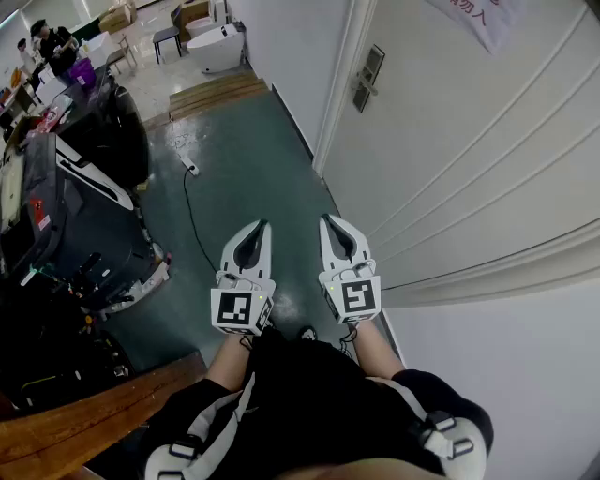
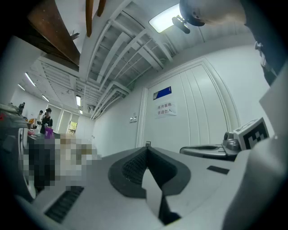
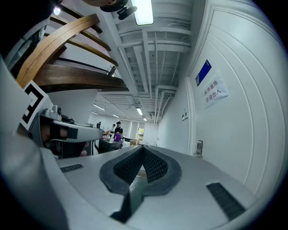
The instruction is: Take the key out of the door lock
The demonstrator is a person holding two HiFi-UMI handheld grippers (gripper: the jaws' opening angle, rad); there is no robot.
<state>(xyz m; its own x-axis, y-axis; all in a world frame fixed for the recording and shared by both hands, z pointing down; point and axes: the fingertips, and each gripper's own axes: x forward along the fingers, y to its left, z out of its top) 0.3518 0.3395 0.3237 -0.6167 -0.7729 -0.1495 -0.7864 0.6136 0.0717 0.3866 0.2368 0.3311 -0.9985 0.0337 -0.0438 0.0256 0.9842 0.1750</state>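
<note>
The door lock (image 1: 367, 80) is a metal plate with a handle on the white door (image 1: 469, 169), well ahead of both grippers. No key can be made out at this distance. The right gripper view shows the lock (image 3: 199, 148) small, to the right of the jaws. My left gripper (image 1: 262, 226) and right gripper (image 1: 327, 220) hang side by side over the green floor, close to the person's body. Both are shut with nothing between their fingertips. In the left gripper view the left gripper (image 2: 147, 147) has its tips together, as does the right gripper (image 3: 143, 147) in its own view.
A paper sign (image 1: 478, 19) hangs on the door. A black machine (image 1: 75, 206) fills the left side, and a cable with a power strip (image 1: 192, 169) runs across the floor. A wooden rail (image 1: 94, 412) curves at the lower left. People (image 1: 47, 42) stand far off.
</note>
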